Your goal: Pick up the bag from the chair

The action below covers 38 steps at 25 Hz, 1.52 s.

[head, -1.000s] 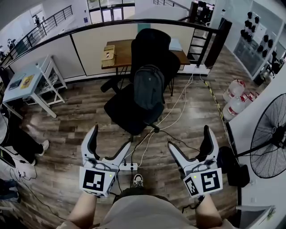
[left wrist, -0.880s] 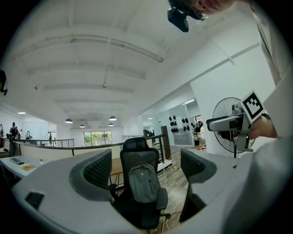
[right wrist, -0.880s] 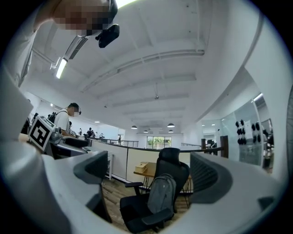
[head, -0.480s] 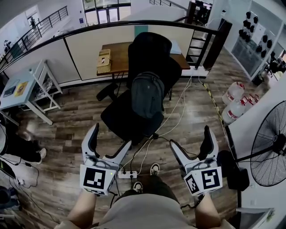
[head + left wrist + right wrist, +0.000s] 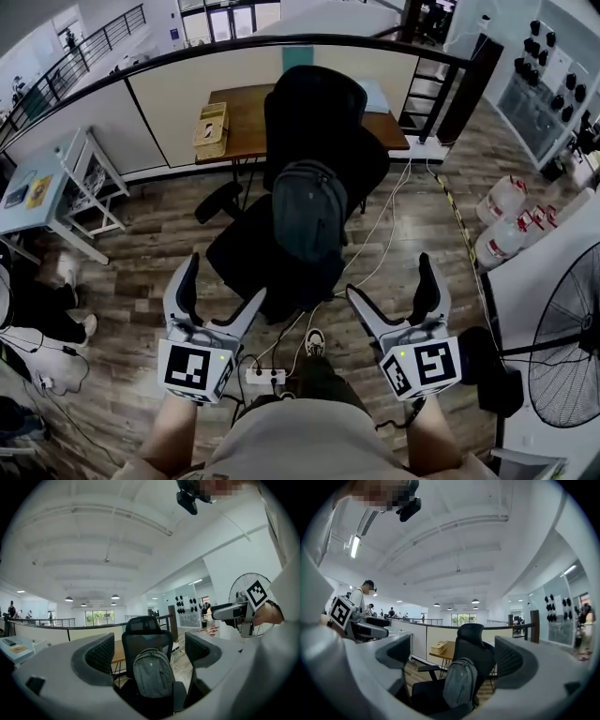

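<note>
Over the wooden floor, bag partly hides chair.

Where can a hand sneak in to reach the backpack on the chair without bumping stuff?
The front of the seat, ahead of the backpack, is bare. So is the wood floor between the chair and the white table on the left. It's crowded on the right, where cables trail over the floor, and behind, where the desk stands close.
</note>
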Available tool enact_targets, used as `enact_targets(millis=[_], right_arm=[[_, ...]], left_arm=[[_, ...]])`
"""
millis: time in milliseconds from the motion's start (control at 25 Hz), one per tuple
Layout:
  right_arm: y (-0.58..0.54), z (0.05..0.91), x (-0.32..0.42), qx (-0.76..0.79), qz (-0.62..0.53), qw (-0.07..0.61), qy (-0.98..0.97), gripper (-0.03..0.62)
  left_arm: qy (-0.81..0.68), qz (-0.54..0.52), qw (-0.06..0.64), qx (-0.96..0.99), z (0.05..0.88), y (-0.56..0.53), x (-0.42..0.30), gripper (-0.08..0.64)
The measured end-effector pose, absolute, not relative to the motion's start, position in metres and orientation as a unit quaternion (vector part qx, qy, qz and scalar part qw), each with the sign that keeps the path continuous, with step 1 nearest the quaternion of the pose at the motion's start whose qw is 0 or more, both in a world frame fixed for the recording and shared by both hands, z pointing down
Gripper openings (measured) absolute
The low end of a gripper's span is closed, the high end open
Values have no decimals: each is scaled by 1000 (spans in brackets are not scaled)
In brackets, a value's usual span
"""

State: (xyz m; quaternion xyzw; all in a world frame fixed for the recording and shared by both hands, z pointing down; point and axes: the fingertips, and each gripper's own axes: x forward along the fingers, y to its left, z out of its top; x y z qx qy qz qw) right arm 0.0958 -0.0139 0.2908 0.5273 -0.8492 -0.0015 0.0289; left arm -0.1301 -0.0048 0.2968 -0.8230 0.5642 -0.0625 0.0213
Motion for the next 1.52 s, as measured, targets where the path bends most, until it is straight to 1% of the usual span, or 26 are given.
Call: enact_targets(millis=[320, 720, 1000, 1520], right_arm=[[-121, 307, 106, 501, 14, 47, -864, 555], [-216, 329, 120, 479, 38, 45, -876, 555], [-247, 340, 124, 459, 40, 41, -886, 555], [-256, 350, 142, 464, 53, 36, -884, 555]], left_arm=[[570, -79, 8, -817, 309, -106, -105, 451], [596, -89, -8, -798, 321, -191, -93, 449], [609, -96, -12, -787, 329, -214, -83, 449], [608, -109, -15, -787, 333, -228, -72, 449]])
